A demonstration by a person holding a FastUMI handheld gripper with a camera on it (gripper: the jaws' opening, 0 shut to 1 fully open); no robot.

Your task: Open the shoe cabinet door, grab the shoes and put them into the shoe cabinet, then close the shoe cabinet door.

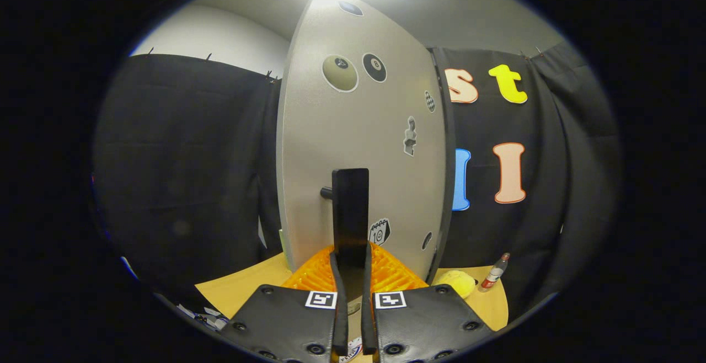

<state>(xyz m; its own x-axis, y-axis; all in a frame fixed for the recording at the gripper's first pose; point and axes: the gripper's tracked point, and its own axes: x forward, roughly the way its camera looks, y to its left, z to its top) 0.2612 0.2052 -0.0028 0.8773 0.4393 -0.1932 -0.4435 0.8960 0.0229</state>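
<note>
So the tool (351, 275) is clamped onto the tall dark handle (350, 211) of the shoe cabinet door (361, 131), both fingers (337, 297) pinched in tight on its lower end with barely a gap between them. The handle stands upright off the door on a little dark peg sticking out to the side. The door itself is a pale grey panel covered in stickers, a couple of round billiard-ball ones up high, a small figure one further down, and one right beside the handle. It's standing up just ahead of the fingers, and honestly I can't tell if it's fully shut or cracked open a bit. Right at the foot of the door, behind the fingers, there's an orange ribbed thing (386, 275) lying on the wooden counter (242, 288); hard to say what it is. Off toward the counter's far right edge sits a yellow rounded object (458, 283) with a small bottle (493, 272) just beside it.
</note>
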